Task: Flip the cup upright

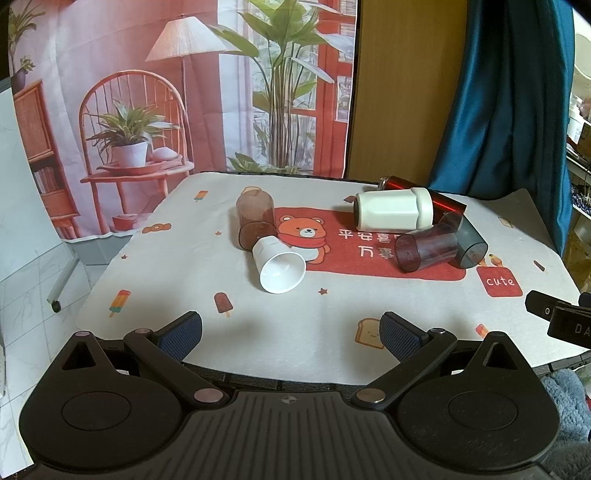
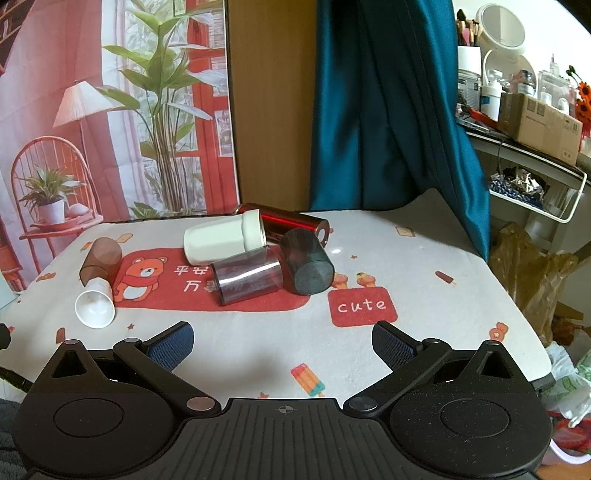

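Tablecloth (image 1: 280,332) w/ red tumbler (image 1: 439,197) half hidden behind white cup (image 1: 393,213)

The table (image 1: 155,325) is covered by a white printed cloth (image 2: 424,266) bearing a red bear panel and small ice-lolly motifs. At the far left hangs a printed backdrop (image 1: 147,92) depicting a lamp, a chair, potted plants and a red-framed window. To its right stands a plain wooden panel (image 1: 402,92). Further right, a teal curtain (image 2: 388,110) hangs down to the far table edge. At the right, a white shelf (image 2: 535,155) carries a cardboard box (image 2: 539,122), bottles and a round mirror (image 2: 500,24). At the left, pale marbled floor tiles (image 1: 26,314) are visible. Lighting is even and diffuse.
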